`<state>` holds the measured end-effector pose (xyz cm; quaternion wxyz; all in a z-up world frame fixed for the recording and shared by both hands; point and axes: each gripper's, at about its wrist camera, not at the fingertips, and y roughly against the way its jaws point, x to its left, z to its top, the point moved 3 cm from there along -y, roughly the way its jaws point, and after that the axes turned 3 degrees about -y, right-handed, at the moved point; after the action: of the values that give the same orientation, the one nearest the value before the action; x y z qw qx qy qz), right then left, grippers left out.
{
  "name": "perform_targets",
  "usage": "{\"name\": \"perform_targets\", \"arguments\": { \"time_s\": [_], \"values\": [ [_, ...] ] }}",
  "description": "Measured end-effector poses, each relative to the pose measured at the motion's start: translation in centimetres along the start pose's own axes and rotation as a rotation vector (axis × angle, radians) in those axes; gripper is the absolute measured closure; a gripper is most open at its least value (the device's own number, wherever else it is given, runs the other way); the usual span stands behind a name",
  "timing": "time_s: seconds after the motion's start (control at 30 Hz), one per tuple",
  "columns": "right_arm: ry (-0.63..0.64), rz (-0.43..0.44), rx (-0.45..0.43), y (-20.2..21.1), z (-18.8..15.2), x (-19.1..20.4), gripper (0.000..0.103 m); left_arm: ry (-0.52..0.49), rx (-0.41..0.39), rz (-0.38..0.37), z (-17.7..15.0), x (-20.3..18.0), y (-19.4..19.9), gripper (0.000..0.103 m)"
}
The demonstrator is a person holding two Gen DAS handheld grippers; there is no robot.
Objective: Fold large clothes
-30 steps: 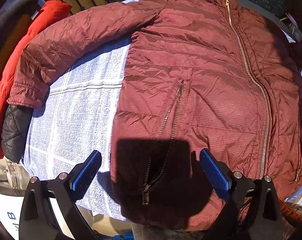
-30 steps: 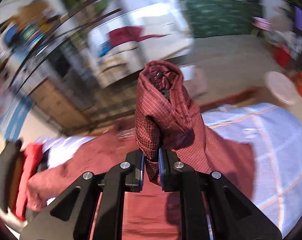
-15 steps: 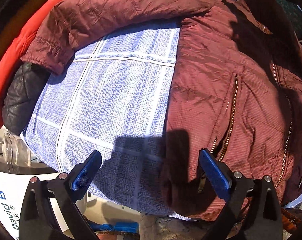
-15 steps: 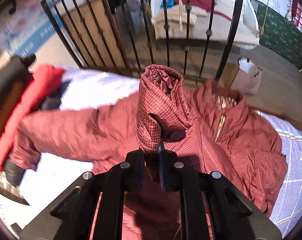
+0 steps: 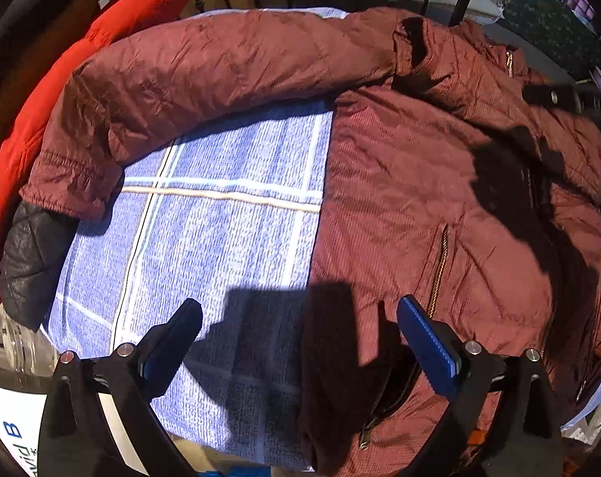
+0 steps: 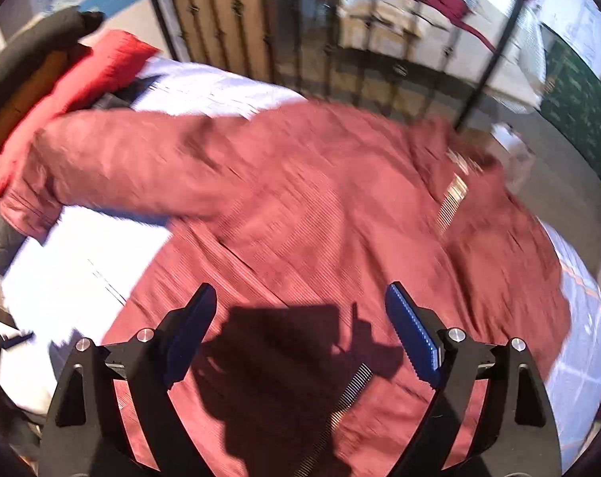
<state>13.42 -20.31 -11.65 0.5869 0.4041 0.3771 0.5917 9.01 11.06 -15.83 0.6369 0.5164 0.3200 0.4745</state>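
A dark red quilted jacket [image 5: 419, 183] lies front up on a blue checked cloth [image 5: 221, 238]. One sleeve [image 5: 189, 79] stretches out to the left. The other sleeve lies folded across the chest. The jacket also shows, blurred, in the right wrist view [image 6: 320, 218]. My left gripper [image 5: 300, 342] is open and empty above the jacket's lower left hem. My right gripper [image 6: 300, 330] is open and empty above the jacket's body. Its arm tip [image 5: 570, 99] shows at the right edge of the left wrist view.
A red garment [image 5: 62, 79] and a black quilted garment [image 5: 26, 254] lie at the left edge of the cloth. A black metal railing [image 6: 260, 20] stands behind the table. A clear container [image 5: 18, 346] sits low at the left.
My right gripper has opened and let go of the sleeve, which now lies across the jacket's chest. My left gripper has shifted left along the hem.
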Motion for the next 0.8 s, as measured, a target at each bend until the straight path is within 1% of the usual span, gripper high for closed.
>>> {"name": "perform_targets", "arguments": {
  "time_s": [0.03, 0.13, 0.2, 0.3, 0.33, 0.4, 0.43, 0.47, 0.57, 0.6, 0.67, 0.7, 0.8],
  "values": [
    [-0.02, -0.02, 0.013, -0.2, -0.6, -1.1, 0.017, -0.015, -0.01, -0.007, 0.8, -0.5, 0.0, 0.006],
    [-0.158, -0.106, 0.079, -0.8, -3.0, -7.1, 0.017, -0.091, -0.042, -0.019, 3.8, -2.9, 0.1, 0.007],
    [-0.229, -0.14, 0.086, -0.7, -4.0, -10.4, 0.017, -0.154, -0.082, -0.026, 6.5, -5.1, 0.4, 0.007],
    [-0.282, -0.195, 0.089, -0.1, -4.6, -14.4, 0.017, -0.231, -0.145, -0.052, 10.3, -8.8, 1.1, 0.007],
    [-0.291, -0.201, 0.097, -0.2, -4.8, -15.4, 0.017, -0.263, -0.169, -0.06, 11.8, -10.4, 1.2, 0.007],
    [-0.289, -0.19, 0.132, -1.1, -5.1, -16.4, 0.01, -0.32, -0.195, -0.06, 13.9, -13.1, 1.0, 0.007],
    [-0.288, -0.183, 0.151, -1.7, -5.4, -16.8, 0.009, -0.355, -0.2, -0.057, 15.1, -14.7, 0.5, 0.007],
    [-0.291, -0.182, 0.164, -2.1, -5.5, -17.2, 0.009, -0.384, -0.196, -0.049, 16.0, -15.8, -0.2, 0.007],
    [-0.347, -0.163, 0.225, -3.7, -6.6, -18.9, 0.007, -0.44, -0.147, 0.024, 18.0, -18.1, -3.2, 0.007],
    [-0.376, -0.142, 0.238, -4.2, -7.1, -19.5, 0.007, -0.446, -0.113, 0.033, 18.5, -18.6, -4.3, 0.007],
    [-0.395, -0.139, 0.242, -4.5, -7.4, -20.2, 0.007, -0.441, -0.043, 0.014, 18.8, -18.9, -6.2, 0.007],
    [-0.38, -0.138, 0.239, -4.6, -7.4, -20.2, 0.006, -0.437, -0.022, 0.014, 18.8, -19.1, -6.9, 0.007],
    [-0.3, -0.135, 0.23, -5.1, -7.6, -19.8, 0.006, -0.436, 0.004, 0.023, 18.6, -19.4, -8.6, 0.006]
  ]
}}
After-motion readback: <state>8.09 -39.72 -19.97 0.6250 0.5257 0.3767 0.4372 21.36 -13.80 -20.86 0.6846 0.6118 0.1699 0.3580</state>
